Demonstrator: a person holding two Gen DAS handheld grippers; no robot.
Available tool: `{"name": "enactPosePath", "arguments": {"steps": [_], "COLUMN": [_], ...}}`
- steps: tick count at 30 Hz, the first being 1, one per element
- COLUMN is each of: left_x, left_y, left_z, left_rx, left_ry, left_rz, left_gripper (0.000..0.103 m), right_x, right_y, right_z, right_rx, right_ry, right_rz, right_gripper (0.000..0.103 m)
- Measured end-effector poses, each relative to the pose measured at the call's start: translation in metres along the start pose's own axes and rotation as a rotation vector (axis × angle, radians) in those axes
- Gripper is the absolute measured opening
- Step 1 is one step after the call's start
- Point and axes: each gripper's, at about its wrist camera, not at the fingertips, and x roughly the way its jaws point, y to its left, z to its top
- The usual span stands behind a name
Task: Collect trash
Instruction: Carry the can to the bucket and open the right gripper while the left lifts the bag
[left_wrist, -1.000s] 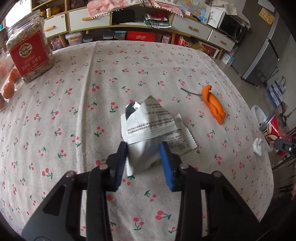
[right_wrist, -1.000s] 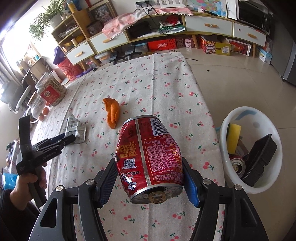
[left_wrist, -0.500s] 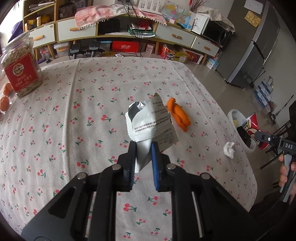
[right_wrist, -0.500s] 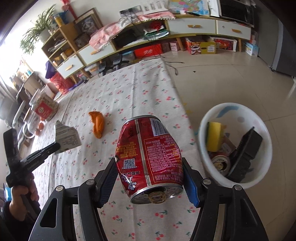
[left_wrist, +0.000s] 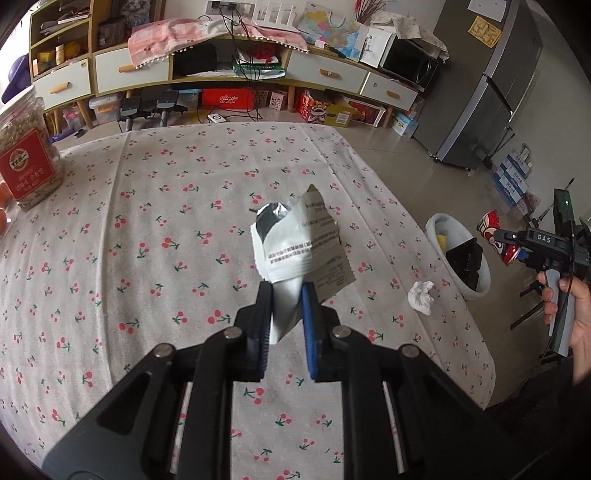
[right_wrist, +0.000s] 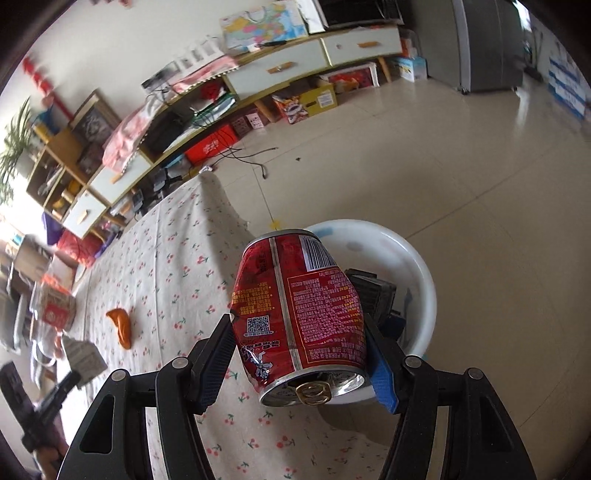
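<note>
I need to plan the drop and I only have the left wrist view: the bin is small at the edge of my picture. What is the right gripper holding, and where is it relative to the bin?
Observer: The right gripper is clamped on a dented red can, which hangs in front of the white bin, over its near rim.
Operator: Is there room in the bin?
Observer: A black tray-like item leans inside; much of the far inner wall looks bare.
Operator: I can't find the orange peel in my view. Is it gone?
Observer: No, the orange peel lies on the cherry tablecloth; from your side the wrapper in the left gripper likely hides it.
</note>
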Motion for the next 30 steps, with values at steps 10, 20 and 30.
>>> {"name": "enactPosePath", "arguments": {"steps": [10, 20, 30], "left_x": [-0.003, -0.008, -0.019], "left_y": [0.01, 0.018, 0.006], "left_z": [-0.004, -0.004, 0.0], "left_rx": [-0.013, -0.033, -0.023], "left_ry": [0.008, 0.004, -0.01], "left_rz": [-0.001, -0.008, -0.04], "left_gripper": [0.017, 0.017, 0.017], "right_x": [0.043, 0.069, 0.058], "right_y": [0.007, -0.008, -0.015], "right_z": [0.022, 0.014, 0.011], "right_rx": [0.08, 0.068, 0.102], "right_ry": [0.062, 0.128, 0.114], "right_rz": [0.049, -0.115, -0.076], "right_gripper": [0.066, 0.066, 0.068]}}
